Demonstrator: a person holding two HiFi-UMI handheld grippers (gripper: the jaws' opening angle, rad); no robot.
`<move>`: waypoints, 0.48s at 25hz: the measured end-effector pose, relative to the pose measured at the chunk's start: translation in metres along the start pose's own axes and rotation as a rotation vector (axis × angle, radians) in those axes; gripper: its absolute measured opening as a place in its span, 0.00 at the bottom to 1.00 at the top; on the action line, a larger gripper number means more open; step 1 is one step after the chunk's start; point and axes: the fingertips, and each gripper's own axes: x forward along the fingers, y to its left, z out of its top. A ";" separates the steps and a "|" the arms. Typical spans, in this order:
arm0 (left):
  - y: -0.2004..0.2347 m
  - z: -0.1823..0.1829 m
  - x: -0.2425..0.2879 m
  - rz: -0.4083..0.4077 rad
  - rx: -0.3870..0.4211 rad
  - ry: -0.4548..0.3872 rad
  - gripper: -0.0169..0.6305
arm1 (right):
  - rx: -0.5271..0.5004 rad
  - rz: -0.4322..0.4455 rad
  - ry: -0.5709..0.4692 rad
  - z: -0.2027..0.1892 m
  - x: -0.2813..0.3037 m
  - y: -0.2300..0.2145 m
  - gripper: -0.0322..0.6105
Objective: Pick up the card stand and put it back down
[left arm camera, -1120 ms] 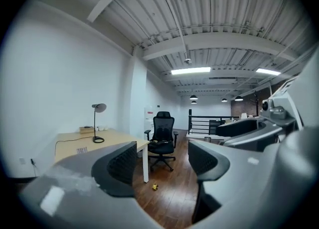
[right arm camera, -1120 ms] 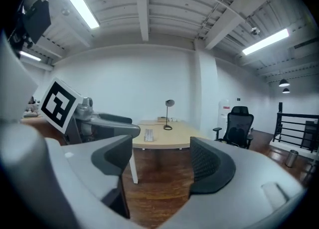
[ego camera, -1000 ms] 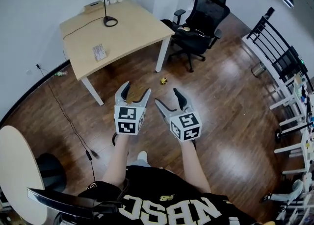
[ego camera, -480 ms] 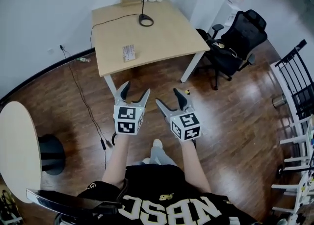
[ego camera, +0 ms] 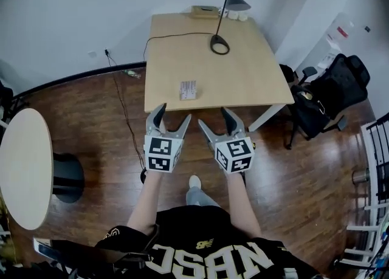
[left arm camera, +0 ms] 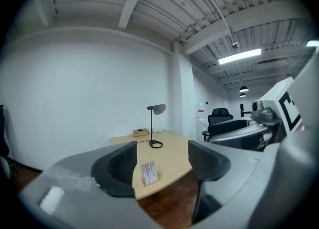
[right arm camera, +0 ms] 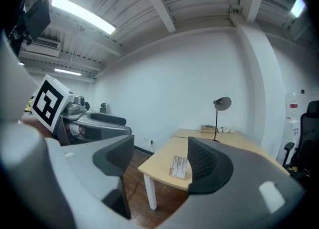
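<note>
The card stand (ego camera: 188,89), a small wooden base with a white printed card upright in it, stands near the front edge of the light wooden desk (ego camera: 255,71). Both grippers are held level over the floor, short of that edge and apart from the stand. My left gripper (ego camera: 173,113) is open and empty; the card stand (left arm camera: 149,172) shows far off between its jaws. My right gripper (ego camera: 214,118) is open too, its jaws have just been closing with nothing between them. Through it the card stand (right arm camera: 180,166) sits well ahead.
A black desk lamp (ego camera: 220,44) and a flat box (ego camera: 203,11) stand at the desk's far side. A black office chair (ego camera: 328,98) is at the right, a round white table (ego camera: 24,162) at the left. A cable (ego camera: 124,113) trails over the wooden floor.
The whole view has swung round: the desk has gone from the upper left to straight ahead of both grippers, and the office chair has slid to the right. The right jaws stand a little narrower.
</note>
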 end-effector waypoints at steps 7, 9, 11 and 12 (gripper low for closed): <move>0.038 0.014 0.055 0.120 -0.015 -0.018 0.53 | -0.019 0.116 -0.029 0.019 0.070 -0.041 0.58; 0.044 0.011 0.064 0.148 -0.025 -0.009 0.53 | -0.014 0.131 -0.032 0.016 0.079 -0.050 0.57; 0.050 0.007 0.071 0.164 -0.022 0.008 0.53 | 0.006 0.129 -0.030 0.012 0.088 -0.062 0.57; 0.054 0.004 0.074 0.171 -0.020 0.018 0.53 | 0.017 0.125 -0.024 0.008 0.092 -0.066 0.57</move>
